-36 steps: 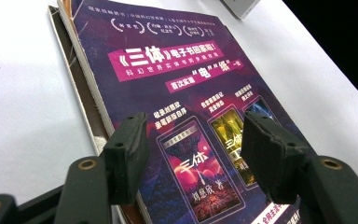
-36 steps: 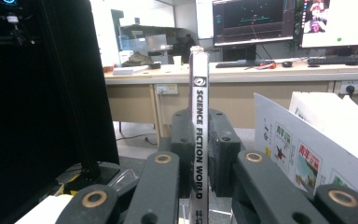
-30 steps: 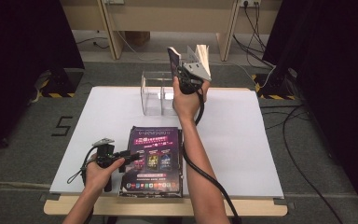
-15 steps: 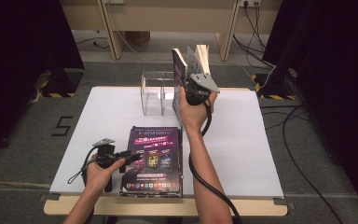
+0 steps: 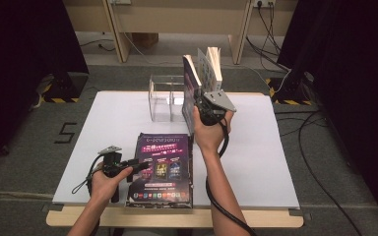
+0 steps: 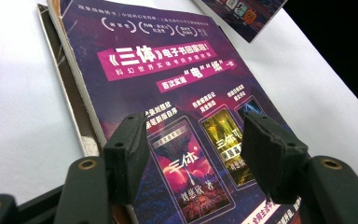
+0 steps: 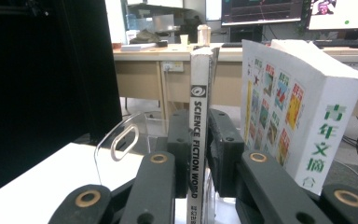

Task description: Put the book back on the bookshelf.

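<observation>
1. The right gripper (image 5: pixel 204 105) sits upper middle of the high view, jaws clamped tight on a thin magazine (image 7: pixel 199 126) held upright, spine reading "Science Fiction World" in the right gripper view.
2. A thick white book (image 7: pixel 303 112) stands just right of that magazine, fanned a bit away from it at the top. Can't tell if the jaws grip it too.
3. A clear acrylic stand (image 5: pixel 165 98) is on the white table (image 5: pixel 270 162) just left of the held magazine.
4. The left gripper (image 6: pixel 198 158), lower left in the high view, hovers with jaws wide apart over a purple magazine (image 5: pixel 162 167) lying flat on a stack near the bottom edge.
</observation>
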`<state>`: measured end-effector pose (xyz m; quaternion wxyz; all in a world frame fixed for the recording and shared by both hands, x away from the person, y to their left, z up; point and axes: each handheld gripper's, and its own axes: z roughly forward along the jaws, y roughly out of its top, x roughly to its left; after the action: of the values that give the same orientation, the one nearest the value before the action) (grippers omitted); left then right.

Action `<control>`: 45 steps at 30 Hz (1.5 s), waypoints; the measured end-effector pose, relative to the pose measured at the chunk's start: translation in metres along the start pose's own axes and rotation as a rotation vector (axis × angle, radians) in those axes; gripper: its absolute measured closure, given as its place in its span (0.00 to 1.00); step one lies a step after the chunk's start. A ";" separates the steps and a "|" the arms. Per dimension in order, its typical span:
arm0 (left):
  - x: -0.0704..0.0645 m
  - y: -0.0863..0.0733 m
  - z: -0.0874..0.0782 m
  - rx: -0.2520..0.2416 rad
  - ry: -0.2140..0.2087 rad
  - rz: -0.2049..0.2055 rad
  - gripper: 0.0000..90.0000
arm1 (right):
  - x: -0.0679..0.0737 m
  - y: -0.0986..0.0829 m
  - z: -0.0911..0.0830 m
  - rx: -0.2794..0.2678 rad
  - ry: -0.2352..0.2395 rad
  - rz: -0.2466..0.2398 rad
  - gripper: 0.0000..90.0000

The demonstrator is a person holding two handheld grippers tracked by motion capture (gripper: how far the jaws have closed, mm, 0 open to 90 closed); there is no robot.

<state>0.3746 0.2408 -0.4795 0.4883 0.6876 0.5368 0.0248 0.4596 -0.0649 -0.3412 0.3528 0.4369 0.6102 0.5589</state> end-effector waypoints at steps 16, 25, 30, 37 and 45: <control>-0.001 -0.001 0.001 0.006 0.001 0.003 0.45 | 0.000 -0.014 -0.015 0.013 -0.015 0.010 0.87; -0.001 -0.001 0.001 0.005 -0.003 0.003 0.45 | -0.002 -0.017 -0.017 0.014 -0.020 0.016 0.83; -0.001 -0.001 0.001 0.005 -0.002 0.001 0.45 | -0.005 -0.012 -0.014 0.006 -0.016 0.028 0.79; -0.001 -0.001 0.001 0.004 -0.004 0.000 0.45 | -0.008 -0.002 -0.008 0.015 -0.044 0.059 0.73; -0.001 0.000 0.002 0.005 -0.005 -0.002 0.45 | -0.010 0.001 -0.003 0.035 -0.033 0.055 0.78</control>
<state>0.3747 0.2387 -0.4802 0.4880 0.6882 0.5363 0.0214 0.4604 -0.0754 -0.3401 0.3400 0.4687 0.6016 0.5502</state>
